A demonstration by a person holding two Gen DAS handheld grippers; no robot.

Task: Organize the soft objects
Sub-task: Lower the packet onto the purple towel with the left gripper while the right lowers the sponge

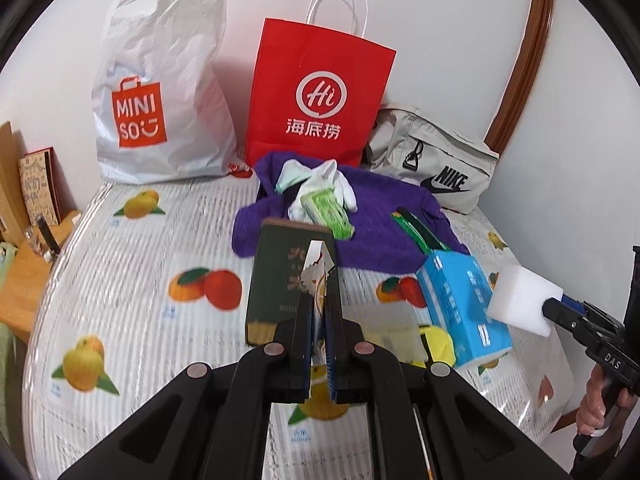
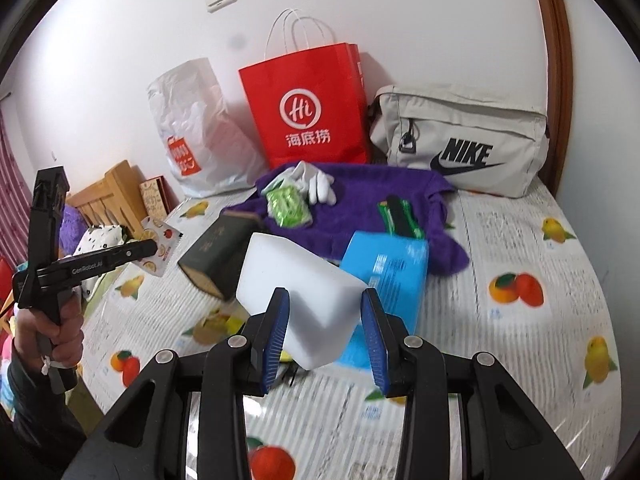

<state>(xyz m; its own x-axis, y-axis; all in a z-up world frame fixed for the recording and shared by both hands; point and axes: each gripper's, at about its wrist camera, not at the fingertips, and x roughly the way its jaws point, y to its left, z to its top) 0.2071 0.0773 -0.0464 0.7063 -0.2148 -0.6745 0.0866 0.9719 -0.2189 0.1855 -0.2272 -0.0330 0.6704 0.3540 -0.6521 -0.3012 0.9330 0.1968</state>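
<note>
My right gripper is shut on a white sponge block and holds it above the table; it also shows in the left wrist view. My left gripper is shut on a small fruit-print sachet, which also shows in the right wrist view. A purple sweater lies at the back with white gloves and a green packet on it. A blue tissue pack and a dark green box lie in front of it.
A red paper bag, a white Miniso plastic bag and a beige Nike bag stand against the back wall. A green-black pack lies on the sweater. A wooden rack is off the table's left edge.
</note>
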